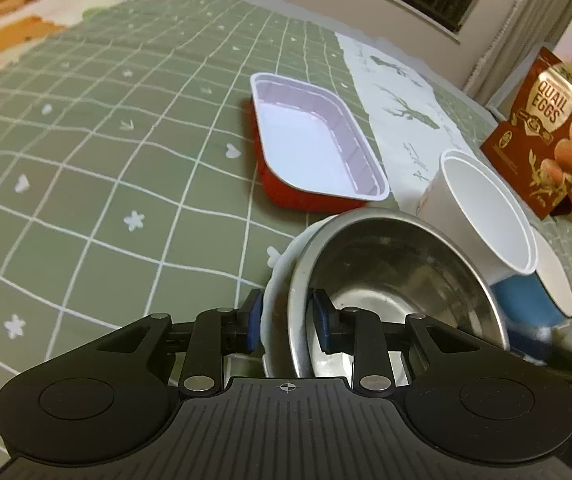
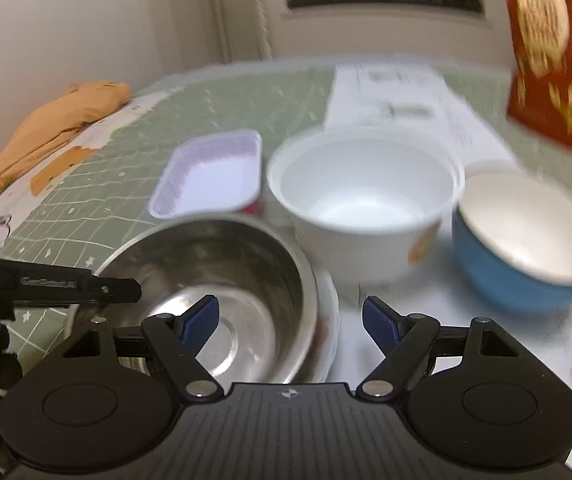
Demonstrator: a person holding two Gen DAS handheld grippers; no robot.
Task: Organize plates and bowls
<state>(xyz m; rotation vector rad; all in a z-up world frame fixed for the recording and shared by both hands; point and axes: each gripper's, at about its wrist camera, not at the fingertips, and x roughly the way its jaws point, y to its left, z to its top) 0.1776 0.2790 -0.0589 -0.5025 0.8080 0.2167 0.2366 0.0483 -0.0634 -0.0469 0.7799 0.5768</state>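
My left gripper (image 1: 286, 320) is shut on the near rims of a steel bowl (image 1: 390, 276) and the white plate (image 1: 275, 280) under it; one blue pad is inside the bowl, the other outside the plate. The steel bowl (image 2: 213, 280) and white plate (image 2: 328, 320) also show in the right wrist view. My right gripper (image 2: 290, 322) is open and empty, hovering over the bowl's right rim. A white paper bowl (image 2: 366, 196) (image 1: 482, 208) and a blue bowl (image 2: 526, 256) (image 1: 534, 300) stand behind. A red tray with a white inside (image 1: 314, 148) (image 2: 213, 172) lies further back.
Everything rests on a green checked cloth (image 1: 105, 140). A white runner with deer print (image 1: 402, 112) crosses it. A red quail eggs bag (image 1: 550, 128) stands at the right. An orange cloth (image 2: 53, 120) lies at the far left. The left gripper's body (image 2: 45, 284) shows at the left.
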